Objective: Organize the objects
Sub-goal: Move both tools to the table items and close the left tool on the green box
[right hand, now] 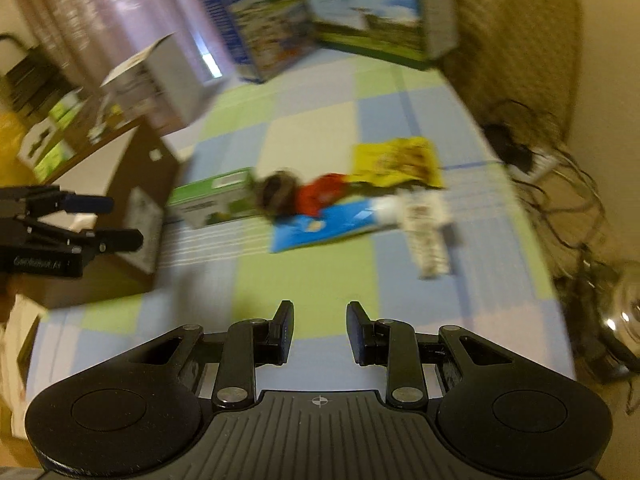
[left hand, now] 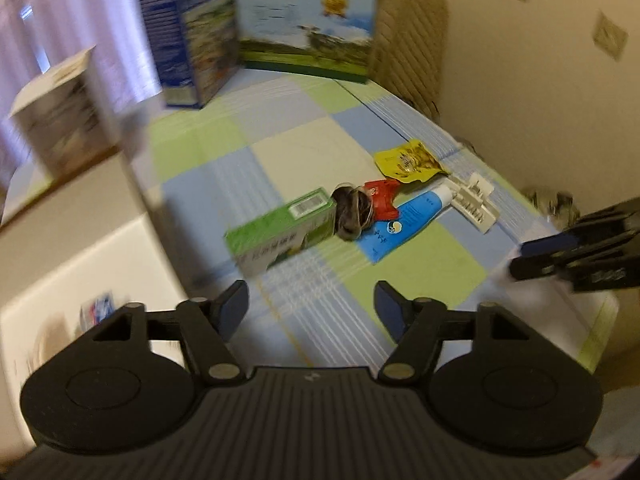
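Observation:
A cluster of small items lies mid-table on the checked cloth (left hand: 288, 148): a green box (left hand: 280, 228), a dark tangled bundle (left hand: 354, 212), a red packet (left hand: 382, 196), a blue tube (left hand: 408, 220), a yellow packet (left hand: 408, 162) and a white plastic clip piece (left hand: 476, 204). My left gripper (left hand: 312, 308) hovers short of the green box, jaws wide open and empty. My right gripper (right hand: 320, 320) hovers nearer the table's front, its jaws a narrow gap apart with nothing between them. It enters the left wrist view as the right gripper (left hand: 520, 258) at the right edge. Both views are motion-blurred.
Two tall printed cartons (left hand: 192, 32) (left hand: 308, 24) stand at the table's far end, and a grey box (left hand: 60, 120) at the left. An open cardboard box (right hand: 148, 184) sits on the left side. A padded chair back (left hand: 412, 40) and cables (right hand: 520, 152) lie to the right.

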### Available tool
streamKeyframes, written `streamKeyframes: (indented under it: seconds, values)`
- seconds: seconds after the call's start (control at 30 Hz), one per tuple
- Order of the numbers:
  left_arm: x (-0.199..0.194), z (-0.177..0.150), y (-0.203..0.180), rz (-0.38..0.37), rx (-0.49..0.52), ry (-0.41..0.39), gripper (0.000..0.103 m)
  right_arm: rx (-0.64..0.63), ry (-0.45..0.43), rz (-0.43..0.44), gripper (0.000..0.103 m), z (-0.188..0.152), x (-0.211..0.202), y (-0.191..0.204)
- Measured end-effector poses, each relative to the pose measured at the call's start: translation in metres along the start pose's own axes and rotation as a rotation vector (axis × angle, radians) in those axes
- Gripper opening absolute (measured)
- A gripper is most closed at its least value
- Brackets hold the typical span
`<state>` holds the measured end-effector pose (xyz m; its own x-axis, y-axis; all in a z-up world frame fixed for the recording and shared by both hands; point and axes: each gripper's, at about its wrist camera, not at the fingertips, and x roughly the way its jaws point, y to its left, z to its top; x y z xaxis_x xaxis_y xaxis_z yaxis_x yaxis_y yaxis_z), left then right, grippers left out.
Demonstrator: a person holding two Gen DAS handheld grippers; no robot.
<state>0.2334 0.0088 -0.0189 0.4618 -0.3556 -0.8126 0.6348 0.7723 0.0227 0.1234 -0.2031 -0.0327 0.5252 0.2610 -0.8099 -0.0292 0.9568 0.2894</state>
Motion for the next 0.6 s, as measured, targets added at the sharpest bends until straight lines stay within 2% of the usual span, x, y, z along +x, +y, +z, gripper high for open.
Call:
streamKeyframes:
  seconds: [0.2, 0.37, 0.53, 0.6]
  values:
    - [0.051, 0.038, 0.003, -0.009, 0.188, 0.073, 0.079, 0.102, -0.009, -0.08, 0.026, -0.006, -0.013, -0.042]
    - [0.101, 0.054, 0.005, -0.003, 0.307, 0.182, 0.083, 0.166, -0.003, -0.128, 0.026, -0.011, -0.019, -0.066]
    - [0.143, 0.057, 0.007, 0.038, 0.369, 0.269, 0.083, 0.199, 0.01, -0.145, 0.026, -0.017, -0.021, -0.079]
    - [0.153, 0.056, 0.007, 0.049, 0.381, 0.285, 0.078, 0.201, 0.014, -0.147, 0.026, -0.018, -0.021, -0.081]
